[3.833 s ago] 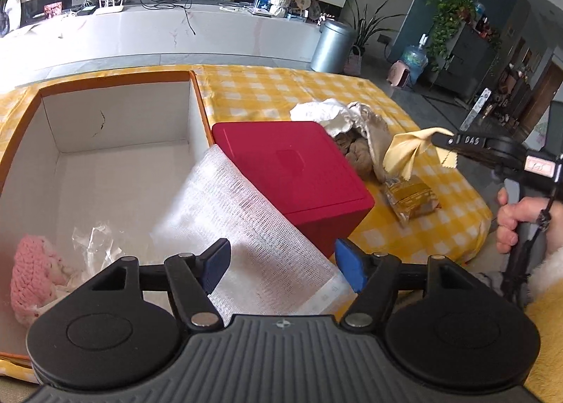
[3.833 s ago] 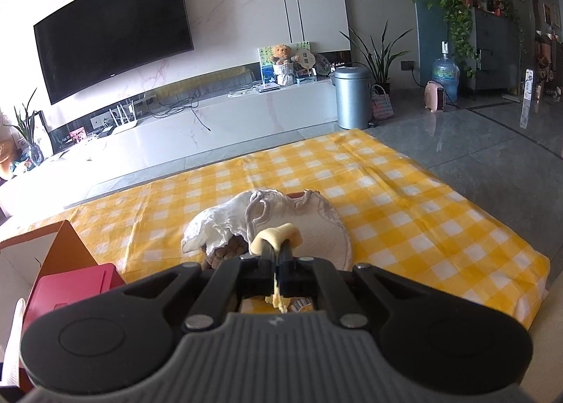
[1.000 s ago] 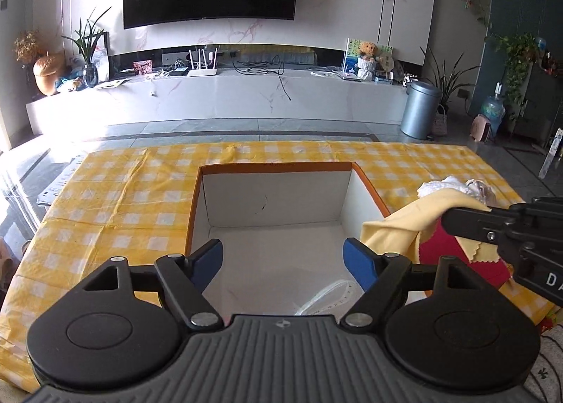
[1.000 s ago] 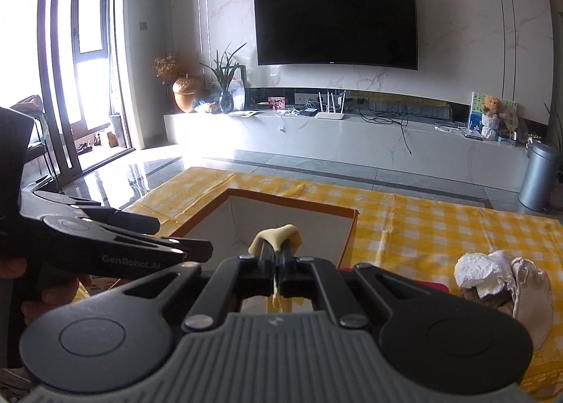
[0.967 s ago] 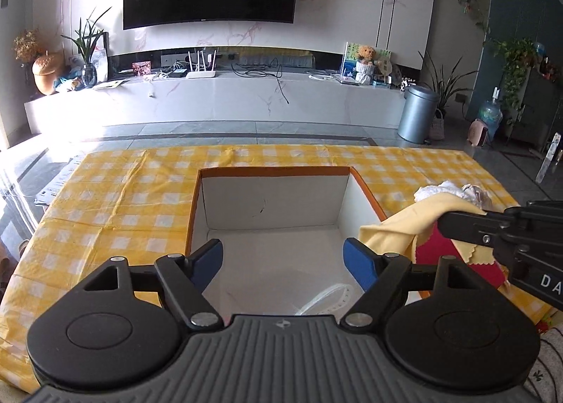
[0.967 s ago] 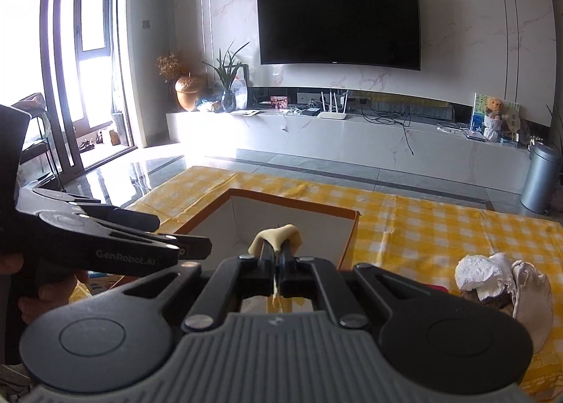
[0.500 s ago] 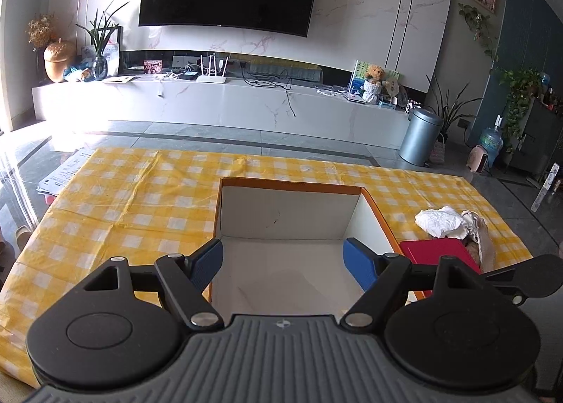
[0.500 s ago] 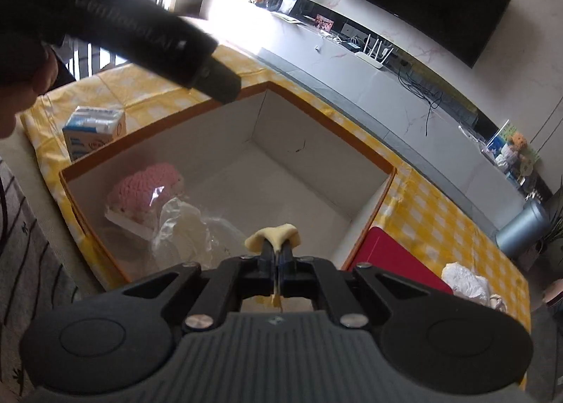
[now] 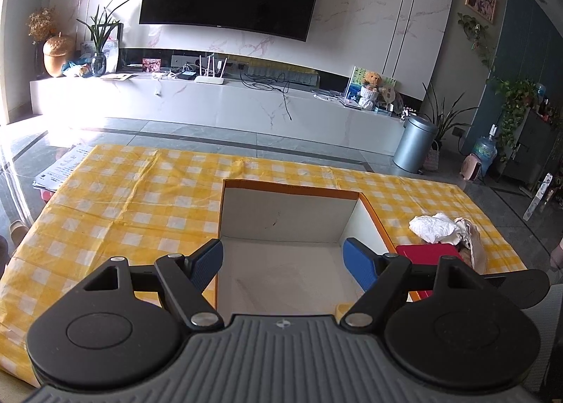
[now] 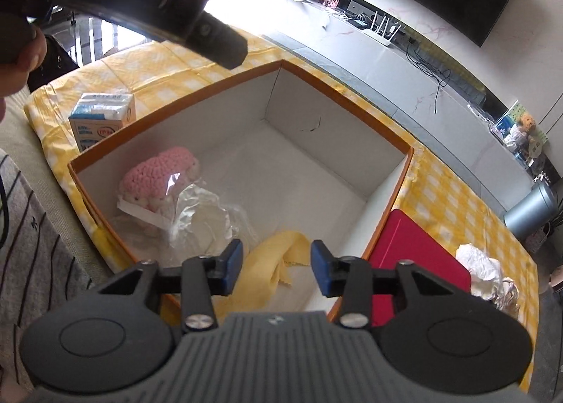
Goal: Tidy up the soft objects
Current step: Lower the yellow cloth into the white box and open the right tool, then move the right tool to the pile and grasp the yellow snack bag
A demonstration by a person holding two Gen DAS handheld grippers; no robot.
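Yellow checked tablecloth [image 9: 133,199] covers our table, where an open box [image 10: 352,100] holds a yellow cloth [image 10: 271,262] and pink knitted toy [image 10: 158,170]. Our right gripper [image 10: 277,262] hovers above the cloth, jaws apart; our left gripper [image 9: 283,262] likewise gapes, holding nothing.
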